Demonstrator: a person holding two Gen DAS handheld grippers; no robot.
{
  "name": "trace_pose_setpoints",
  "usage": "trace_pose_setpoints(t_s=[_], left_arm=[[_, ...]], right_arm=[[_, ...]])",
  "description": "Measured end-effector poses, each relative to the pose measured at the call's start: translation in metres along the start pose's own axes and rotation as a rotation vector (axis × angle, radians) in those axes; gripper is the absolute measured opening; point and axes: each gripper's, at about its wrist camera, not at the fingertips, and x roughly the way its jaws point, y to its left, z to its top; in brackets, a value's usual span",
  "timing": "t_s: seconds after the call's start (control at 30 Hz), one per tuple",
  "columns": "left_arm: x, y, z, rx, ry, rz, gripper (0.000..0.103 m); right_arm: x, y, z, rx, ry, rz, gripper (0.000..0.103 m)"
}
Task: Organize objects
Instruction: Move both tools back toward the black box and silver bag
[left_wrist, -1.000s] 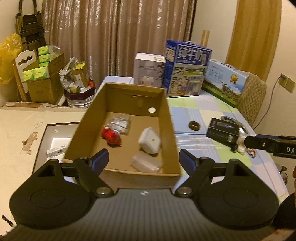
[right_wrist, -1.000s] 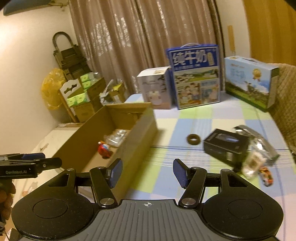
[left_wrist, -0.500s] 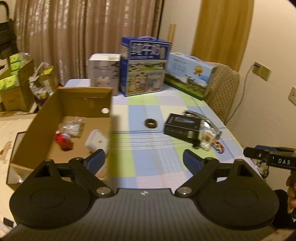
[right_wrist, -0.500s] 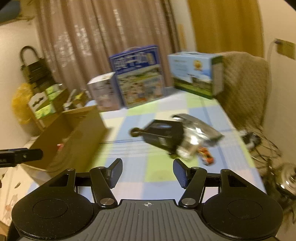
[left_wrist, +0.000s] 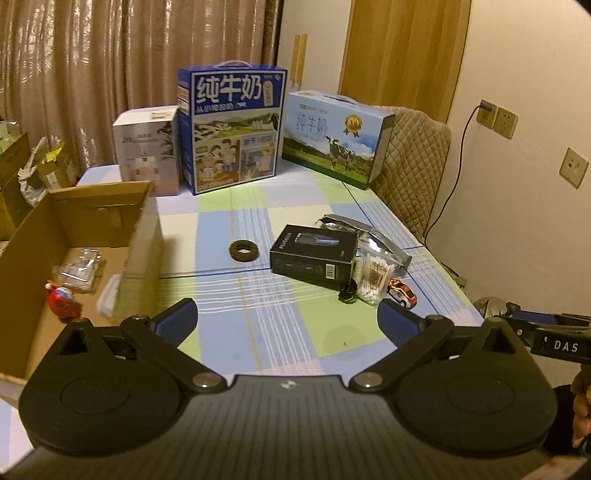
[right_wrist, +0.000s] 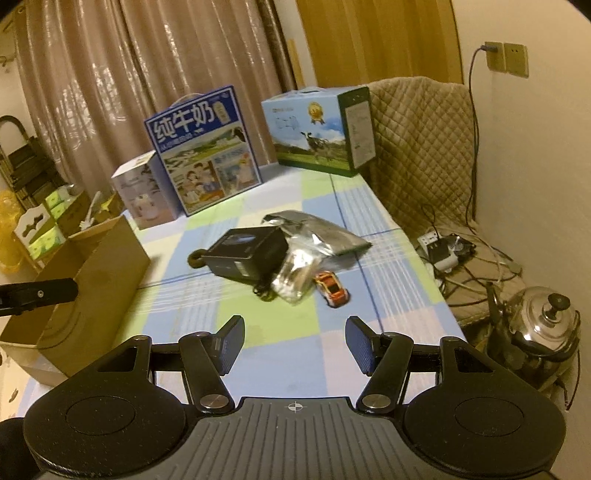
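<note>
Both the left tongs (left_wrist: 286, 317) and right tongs (right_wrist: 294, 345) hover released and empty over the checked table (left_wrist: 295, 332), so the step seems to be choosing a pickup: probably the small orange toy car (right_wrist: 331, 288) lying right of the black rectangular box (right_wrist: 247, 256), bound for the open brown cardboard box (left_wrist: 33, 258) at left.

A black box (left_wrist: 313, 254) and orange-and-white toy car (right_wrist: 331, 288) lie on the blue, green and white checked tablecloth (left_wrist: 258, 317).

Two milk cartons (left_wrist: 232, 129) and a white box (left_wrist: 146, 147) stand before curtains (left_wrist: 110, 74); a kettle (right_wrist: 543, 325) sits near a quilted chair (right_wrist: 417, 147).
</note>
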Motion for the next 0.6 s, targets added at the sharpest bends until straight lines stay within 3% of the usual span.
trace_pose_setpoints(t_s=[0.3,0.6], left_arm=[[0.053,-0.009,0.004,0.019,0.055,-0.007,0.102],[0.124,-0.001,0.007,0.006,0.090,0.020,0.102]], right_arm=[[0.042,-0.012,0.016,-0.038,0.014,-0.005,0.058],[0.128,-0.017,0.044,-0.151,0.022,-0.034,0.058]])
